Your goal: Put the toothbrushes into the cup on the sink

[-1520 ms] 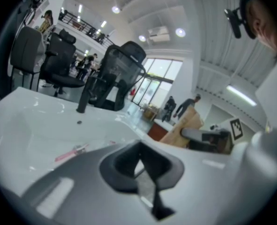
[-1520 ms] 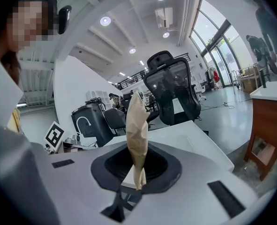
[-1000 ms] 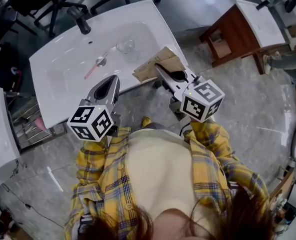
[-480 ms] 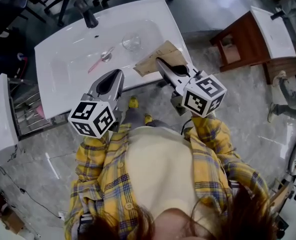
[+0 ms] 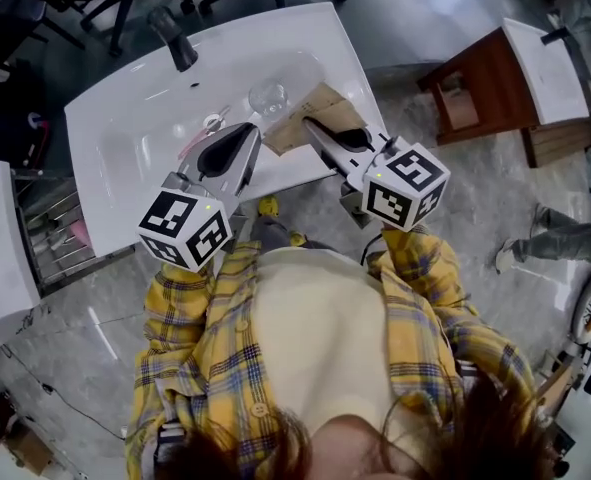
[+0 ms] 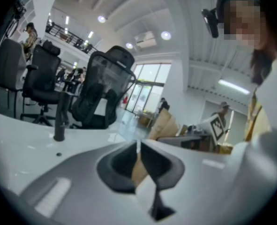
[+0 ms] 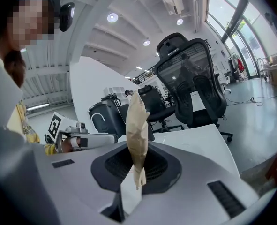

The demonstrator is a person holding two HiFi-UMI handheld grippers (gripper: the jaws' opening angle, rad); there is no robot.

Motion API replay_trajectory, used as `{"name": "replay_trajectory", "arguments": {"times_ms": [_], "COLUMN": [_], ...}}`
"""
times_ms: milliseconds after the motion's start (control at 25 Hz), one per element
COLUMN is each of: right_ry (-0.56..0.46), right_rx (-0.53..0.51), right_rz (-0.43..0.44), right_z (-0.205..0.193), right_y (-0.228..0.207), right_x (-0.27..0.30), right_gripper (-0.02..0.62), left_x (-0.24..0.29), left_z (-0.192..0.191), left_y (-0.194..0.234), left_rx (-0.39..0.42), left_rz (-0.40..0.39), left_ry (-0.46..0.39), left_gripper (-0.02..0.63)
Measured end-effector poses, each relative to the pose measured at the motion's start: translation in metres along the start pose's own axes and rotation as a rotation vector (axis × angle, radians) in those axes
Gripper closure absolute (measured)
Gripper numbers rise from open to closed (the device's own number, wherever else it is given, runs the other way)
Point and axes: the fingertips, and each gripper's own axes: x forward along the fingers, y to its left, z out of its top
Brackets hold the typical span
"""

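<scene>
Two claws out over the front edge of the white sink (image 5: 115, 168). Left claw (image 5: 254, 128) pinched shut and empty, just beside a pink toothbrush (image 5: 188, 145) lying in the sink by the drain (image 5: 213, 122). Right claw (image 5: 310, 126) squeezed tight on a sheet of brown paper (image 5: 325, 103), near the glass cup (image 5: 268, 96) standing in the sink. Black tap (image 5: 178, 48) at the back. Black chairs (image 6: 105, 88) behind, shiny grey floor (image 5: 475, 218) below.

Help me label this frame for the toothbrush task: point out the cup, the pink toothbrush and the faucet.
cup (image 5: 268, 96): head view, on its clear glass wall.
pink toothbrush (image 5: 190, 145): head view, on its handle, lying in the basin.
faucet (image 5: 176, 44): head view, on its dark body.
</scene>
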Motion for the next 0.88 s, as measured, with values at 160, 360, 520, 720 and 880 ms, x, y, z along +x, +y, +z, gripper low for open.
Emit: {"name": "replay_trajectory", "arguments": {"times_ms": [160,360,520,720,880], "right_ry": [0.025,0.059,0.087,0.123,0.158], "right_rx": [-0.016,-0.038,-0.054,-0.101,-0.153], "right_rz": [0.019,0.065,0.120,0.189,0.270], "right_z": [0.001,0.003,0.003,0.002,0.000], "right_y": [0.000,0.004,0.011,0.023,0.032], "right_x": [0.016,0.034,0.047,0.054,0.055], "right_gripper": [0.554,0.554,0.554,0.554,0.554], "left_x": [0.010,0.016,0.013,0.009,0.008], "left_z": [0.012,0.016,0.020,0.024,0.026], "left_y": [0.001,0.010,0.019,0.021,0.009], "left_rx": [0.040,0.047,0.035,0.043,0.072], "left_rz": [-0.091,-0.181,-0.247,-0.317,-0.371], "left_ry": [-0.005,0.031,0.029,0.028,0.028], "left_gripper": [0.575,0.568,0.556,0.509,0.503]}}
